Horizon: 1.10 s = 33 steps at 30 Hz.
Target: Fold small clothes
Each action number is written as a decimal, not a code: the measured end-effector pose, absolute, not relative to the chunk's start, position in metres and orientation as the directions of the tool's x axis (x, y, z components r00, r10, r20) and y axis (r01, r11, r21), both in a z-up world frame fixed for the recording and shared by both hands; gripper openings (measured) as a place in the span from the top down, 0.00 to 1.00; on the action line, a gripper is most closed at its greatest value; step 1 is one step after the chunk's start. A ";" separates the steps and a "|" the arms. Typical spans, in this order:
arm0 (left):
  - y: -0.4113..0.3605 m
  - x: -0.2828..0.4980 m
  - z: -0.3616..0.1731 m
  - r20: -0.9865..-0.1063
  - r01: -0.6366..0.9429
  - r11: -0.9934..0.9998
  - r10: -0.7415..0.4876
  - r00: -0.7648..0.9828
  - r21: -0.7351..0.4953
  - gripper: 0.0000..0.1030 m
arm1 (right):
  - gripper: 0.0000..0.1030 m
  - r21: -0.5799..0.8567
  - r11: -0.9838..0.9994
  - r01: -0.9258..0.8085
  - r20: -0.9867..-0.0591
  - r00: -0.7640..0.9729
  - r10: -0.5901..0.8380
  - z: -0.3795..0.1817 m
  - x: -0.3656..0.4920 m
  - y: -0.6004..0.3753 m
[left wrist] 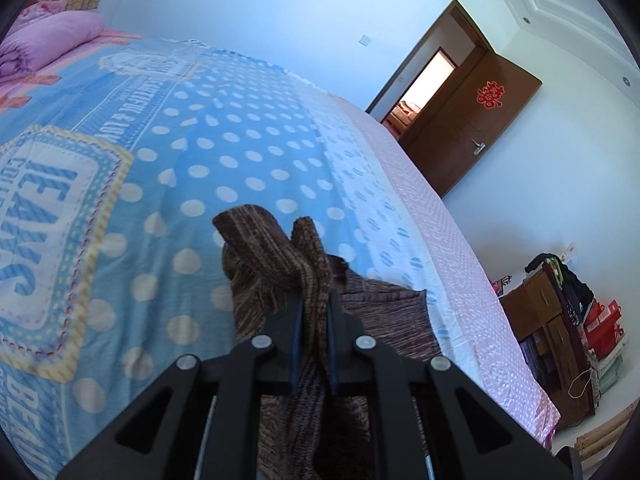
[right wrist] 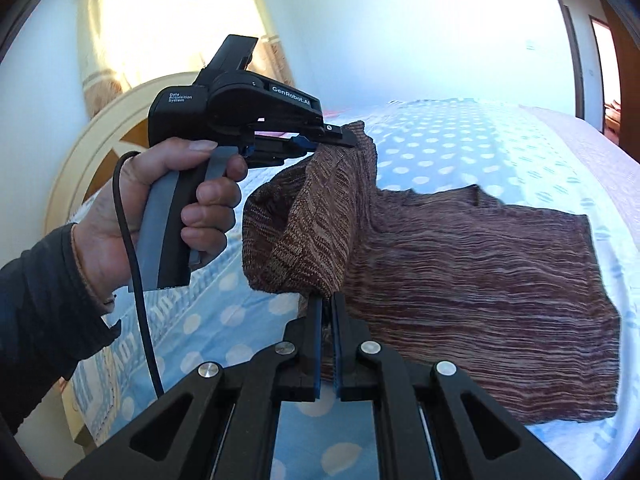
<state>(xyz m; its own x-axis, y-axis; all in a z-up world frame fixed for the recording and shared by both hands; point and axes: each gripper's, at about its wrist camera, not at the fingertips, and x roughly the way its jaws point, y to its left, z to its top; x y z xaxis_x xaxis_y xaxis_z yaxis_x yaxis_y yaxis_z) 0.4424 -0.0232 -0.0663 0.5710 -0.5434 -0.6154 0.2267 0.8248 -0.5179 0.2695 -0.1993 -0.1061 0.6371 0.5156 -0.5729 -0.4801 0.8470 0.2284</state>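
Observation:
A brown striped knit garment (right wrist: 460,264) lies partly spread on the blue polka-dot bed cover (right wrist: 440,148). Its near edge is lifted off the bed by both grippers. My left gripper (left wrist: 314,296) is shut on a bunched fold of the knit (left wrist: 280,256); it also shows in the right wrist view (right wrist: 344,138), held by a hand, pinching the garment's upper corner. My right gripper (right wrist: 327,300) is shut on the lower edge of the raised fold. The rest of the garment lies flat to the right.
The bed cover (left wrist: 180,140) has a printed label patch (left wrist: 52,216). A pink quilt (left wrist: 52,40) lies at the head. The bed's edge (left wrist: 460,248) drops to the floor, with a brown door (left wrist: 472,132) and cluttered furniture (left wrist: 560,320) beyond. A headboard (right wrist: 104,132) stands behind the hand.

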 end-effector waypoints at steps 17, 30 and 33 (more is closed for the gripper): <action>-0.142 0.448 -0.058 -0.626 0.371 0.792 -0.610 0.486 -0.484 0.89 | 0.97 0.436 0.864 -0.250 -0.521 0.712 0.470 -0.114 0.251 -0.299; -0.219 0.455 -0.085 -0.677 0.404 0.790 -0.607 0.416 -0.460 0.97 | 0.97 0.533 0.843 -0.068 -0.562 0.716 0.413 -0.143 0.253 -0.358; -0.233 0.454 -0.085 -0.680 0.426 0.785 -0.611 0.406 -0.450 0.97 | 0.97 0.547 0.836 -0.041 -0.576 0.706 0.412 -0.152 0.253 -0.366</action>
<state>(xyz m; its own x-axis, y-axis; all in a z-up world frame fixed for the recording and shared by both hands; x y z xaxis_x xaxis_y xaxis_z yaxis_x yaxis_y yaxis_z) 0.4544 -0.2327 -0.0849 0.4059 -0.6106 -0.6800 0.4264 0.7846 -0.4500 0.2528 -0.3656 -0.1520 0.7059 0.4119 -0.5762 -0.0412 0.8360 0.5472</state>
